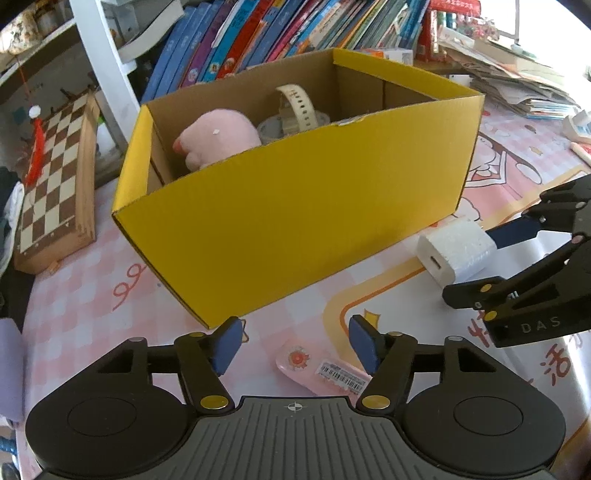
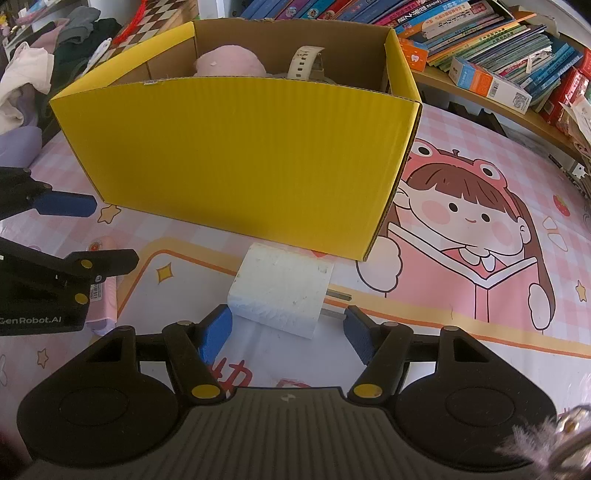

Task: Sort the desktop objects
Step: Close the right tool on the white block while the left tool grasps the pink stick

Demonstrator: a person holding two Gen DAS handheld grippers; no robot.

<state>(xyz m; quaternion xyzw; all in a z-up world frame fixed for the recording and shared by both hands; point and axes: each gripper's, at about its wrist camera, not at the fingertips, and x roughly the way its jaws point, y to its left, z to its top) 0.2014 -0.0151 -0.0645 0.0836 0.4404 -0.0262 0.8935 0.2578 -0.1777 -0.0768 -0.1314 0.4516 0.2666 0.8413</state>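
A yellow cardboard box [image 1: 295,206] stands on the pink desk mat; it also shows in the right wrist view [image 2: 236,155]. Inside lie a pink plush toy [image 1: 218,138] and a cream watch [image 1: 297,107]. A white charger plug [image 2: 280,291] lies on the mat in front of the box, also in the left wrist view [image 1: 456,251]. My right gripper [image 2: 288,332] is open, its fingers on either side of the plug's near end. My left gripper [image 1: 295,345] is open and empty above a pink flat item with a barcode [image 1: 325,371].
A folded chessboard [image 1: 55,181] lies left of the box. Rows of books [image 1: 280,29] and stacked papers [image 1: 517,77] fill the shelf behind. Clothes [image 2: 44,66] are piled at the far left. The mat carries a cartoon girl print [image 2: 469,221].
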